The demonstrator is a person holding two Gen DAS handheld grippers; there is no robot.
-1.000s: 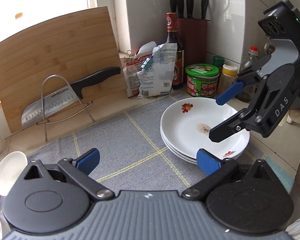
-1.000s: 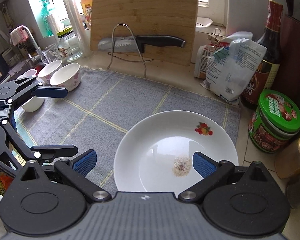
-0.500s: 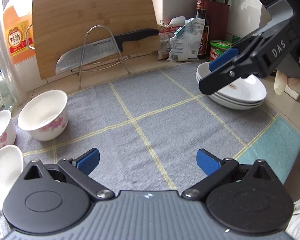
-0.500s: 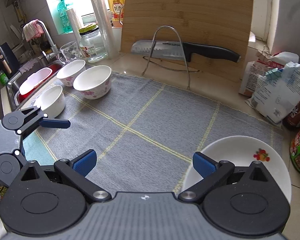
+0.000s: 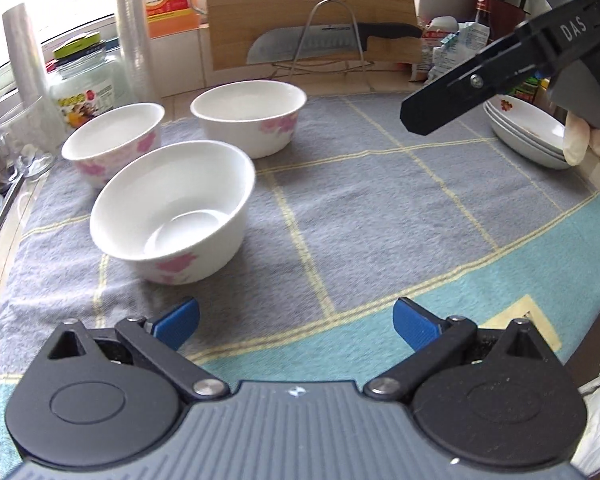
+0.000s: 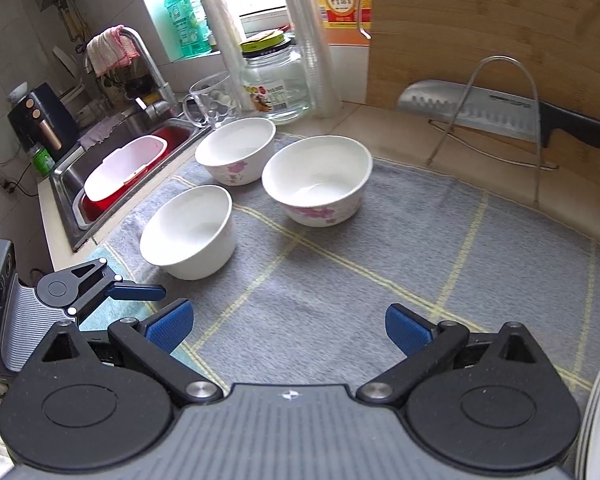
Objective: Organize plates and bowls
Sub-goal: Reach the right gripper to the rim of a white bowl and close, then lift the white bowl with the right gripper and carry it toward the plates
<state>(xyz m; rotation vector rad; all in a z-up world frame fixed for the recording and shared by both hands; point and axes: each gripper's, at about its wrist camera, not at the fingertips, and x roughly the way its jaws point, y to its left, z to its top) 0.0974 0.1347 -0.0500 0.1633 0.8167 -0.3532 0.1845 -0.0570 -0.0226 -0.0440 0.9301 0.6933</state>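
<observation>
Both grippers swung from the plate stack toward 3 bowls; left gripper and right gripper spread, empty.

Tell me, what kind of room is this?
Most likely a home kitchen: a sink with a tap beside the counter, a knife on a rack against a cutting board, and bowls on a cloth.

You have three white bowls with pink flowers upright on the cloth: nearest, left, far. Your stacked white plates sit well apart, right.
</observation>
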